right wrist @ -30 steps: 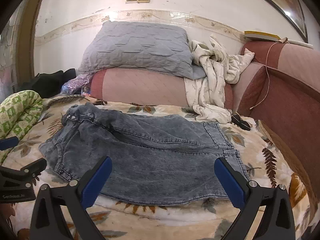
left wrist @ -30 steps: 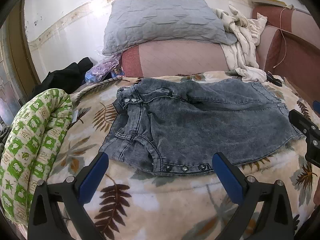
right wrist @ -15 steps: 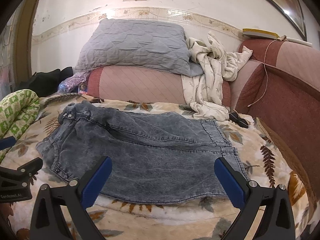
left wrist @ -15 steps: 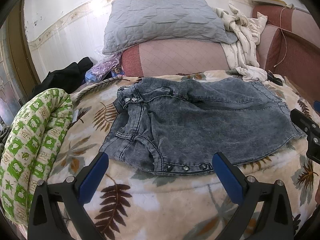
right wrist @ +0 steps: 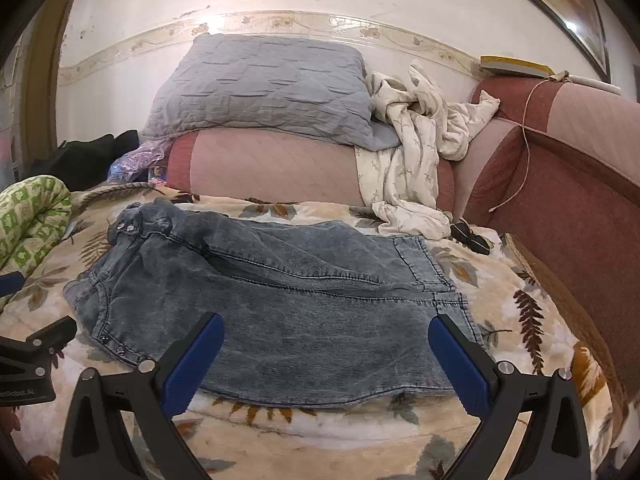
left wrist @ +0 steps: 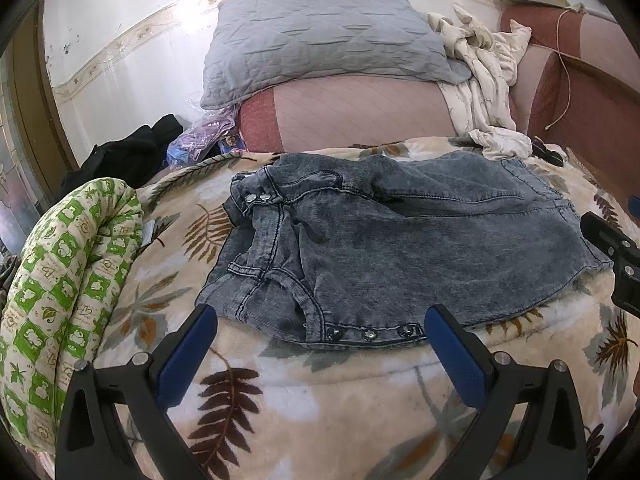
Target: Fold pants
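Note:
Grey washed denim pants (left wrist: 392, 248) lie folded on the leaf-patterned blanket (left wrist: 304, 396), waistband with snap buttons to the left, leg ends to the right. They also show in the right wrist view (right wrist: 288, 312). My left gripper (left wrist: 320, 354) is open and empty, just in front of the near hem with its row of snaps. My right gripper (right wrist: 326, 360) is open and empty, fingertips over the near edge of the pants. The right gripper's body shows at the right edge of the left wrist view (left wrist: 616, 256); the left gripper's shows at the left edge of the right wrist view (right wrist: 28, 360).
A grey pillow (left wrist: 320, 40) rests on a pink bolster (left wrist: 352, 116) behind the pants. A cream garment (right wrist: 412, 152) hangs over it. A green rolled quilt (left wrist: 60, 280) lies at the left. A red padded headboard (right wrist: 560, 184) stands at the right.
Both grippers have moved slightly forward toward the pants and stay open. The pants have not moved.

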`<state>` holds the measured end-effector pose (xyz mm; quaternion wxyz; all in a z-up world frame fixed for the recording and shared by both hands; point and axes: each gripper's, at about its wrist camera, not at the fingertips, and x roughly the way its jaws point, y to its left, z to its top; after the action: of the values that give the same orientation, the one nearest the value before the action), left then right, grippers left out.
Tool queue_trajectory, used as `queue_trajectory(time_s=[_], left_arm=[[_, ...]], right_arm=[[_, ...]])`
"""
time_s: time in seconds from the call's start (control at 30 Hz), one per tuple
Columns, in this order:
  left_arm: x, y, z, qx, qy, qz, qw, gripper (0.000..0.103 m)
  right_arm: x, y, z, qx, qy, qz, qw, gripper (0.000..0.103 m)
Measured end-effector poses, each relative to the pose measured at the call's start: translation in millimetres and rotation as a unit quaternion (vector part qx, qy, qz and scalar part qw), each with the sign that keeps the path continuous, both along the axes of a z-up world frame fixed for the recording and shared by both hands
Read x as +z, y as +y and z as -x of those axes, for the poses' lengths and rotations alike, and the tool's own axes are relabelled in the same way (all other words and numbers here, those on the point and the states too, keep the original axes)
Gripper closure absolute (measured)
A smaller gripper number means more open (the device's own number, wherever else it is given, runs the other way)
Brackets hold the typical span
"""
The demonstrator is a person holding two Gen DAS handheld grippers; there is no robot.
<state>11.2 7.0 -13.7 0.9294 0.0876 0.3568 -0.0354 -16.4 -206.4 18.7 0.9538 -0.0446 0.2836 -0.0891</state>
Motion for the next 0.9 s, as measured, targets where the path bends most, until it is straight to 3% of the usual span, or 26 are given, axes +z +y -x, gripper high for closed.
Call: queue_trajectory(time_s=[0.6, 0.77, 0.9], left_arm=[[-15, 8, -10, 0.0, 0.015, -0.007, 0.9999, 0.0], [-24, 34, -27, 0.012, 0.041, -0.009, 0.9991, 0.0], [-10, 60, -66, 0.037, 0.049, -0.013, 0.998, 0.0]], right_arm=[[-5, -10, -4, -0.004, 0.016, 0.011, 1.0, 0.0], [-13, -44, -19, -0.014, 0.052, -0.008, 0.999, 0.0], [-22, -79, -47, -0.034, 0.088, -0.046, 0.994, 0.0]])
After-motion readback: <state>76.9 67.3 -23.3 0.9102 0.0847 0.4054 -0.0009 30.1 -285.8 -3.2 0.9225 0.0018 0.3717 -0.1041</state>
